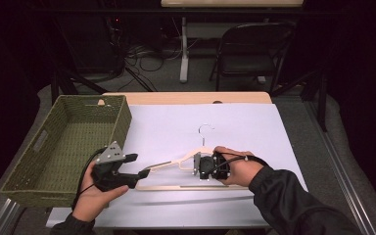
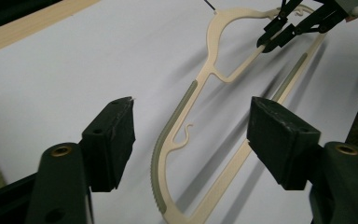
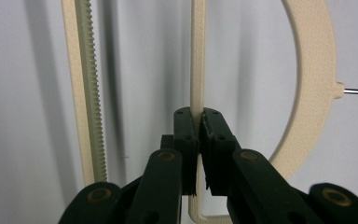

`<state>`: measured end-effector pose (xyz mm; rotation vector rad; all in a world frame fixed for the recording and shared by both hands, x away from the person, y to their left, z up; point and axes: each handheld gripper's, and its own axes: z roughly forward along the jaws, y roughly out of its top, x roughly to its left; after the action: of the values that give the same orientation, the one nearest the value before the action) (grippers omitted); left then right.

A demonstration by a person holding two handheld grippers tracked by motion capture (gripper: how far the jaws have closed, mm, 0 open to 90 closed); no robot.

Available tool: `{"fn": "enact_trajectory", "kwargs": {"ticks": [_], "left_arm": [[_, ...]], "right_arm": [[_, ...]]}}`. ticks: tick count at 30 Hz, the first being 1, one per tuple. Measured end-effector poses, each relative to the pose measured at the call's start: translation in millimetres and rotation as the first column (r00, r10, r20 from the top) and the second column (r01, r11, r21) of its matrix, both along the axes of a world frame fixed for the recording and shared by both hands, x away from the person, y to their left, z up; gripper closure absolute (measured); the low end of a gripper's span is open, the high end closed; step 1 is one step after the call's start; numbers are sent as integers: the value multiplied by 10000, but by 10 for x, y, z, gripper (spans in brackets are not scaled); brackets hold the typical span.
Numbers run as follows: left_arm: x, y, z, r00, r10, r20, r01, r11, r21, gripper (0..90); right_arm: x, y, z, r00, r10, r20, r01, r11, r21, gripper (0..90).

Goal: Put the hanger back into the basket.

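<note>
My right gripper [image 3: 198, 122] is clamped on a thin inner bar of the cream hanger [image 1: 186, 166], pinning it flat near the desk's [image 1: 254, 127] front edge. My left gripper [image 2: 191, 140], jaws wide and empty, straddles the hanger's shoulder end, ready to take it.

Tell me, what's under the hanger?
Under the cream plastic hanger lies a white sheet that covers most of the wooden table. The right gripper is shut on one of the hanger's bars, so the sheet right below that spot is hidden.
</note>
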<state>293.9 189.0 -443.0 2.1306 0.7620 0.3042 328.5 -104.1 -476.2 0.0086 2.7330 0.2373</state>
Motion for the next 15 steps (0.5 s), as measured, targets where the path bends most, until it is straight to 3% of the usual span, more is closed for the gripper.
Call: {"fn": "enact_trajectory", "kwargs": {"ticks": [5,8,9,11,12,15], "left_arm": [[142,-215,-57,9988,-342,-345,357,9983,460,343],[219,-282,-87,9980,-443,-448,464,9979,458,372],[297,-339,-121,9956,-603,-721,633,9971,411,376],[337,-367,-147,9932,-764,-883,797,9962,349,392],[404,-431,-203,9875,-964,-1244,1027,9937,453,395],[456,-491,-256,9836,-1122,-1414,1242,9891,792,395]], "right_arm": [[-72,-29,5,9998,121,166,-123,9999,99,856],[-97,-30,0,9997,180,179,-180,9998,4,856],[-104,-29,-4,9997,193,158,-192,9998,-34,856],[-114,-24,-19,9996,225,186,-225,9997,-25,856],[-117,-22,-23,9995,240,186,-239,9997,-33,856],[-119,-9,-36,9994,316,170,-315,9995,-20,856]]}}
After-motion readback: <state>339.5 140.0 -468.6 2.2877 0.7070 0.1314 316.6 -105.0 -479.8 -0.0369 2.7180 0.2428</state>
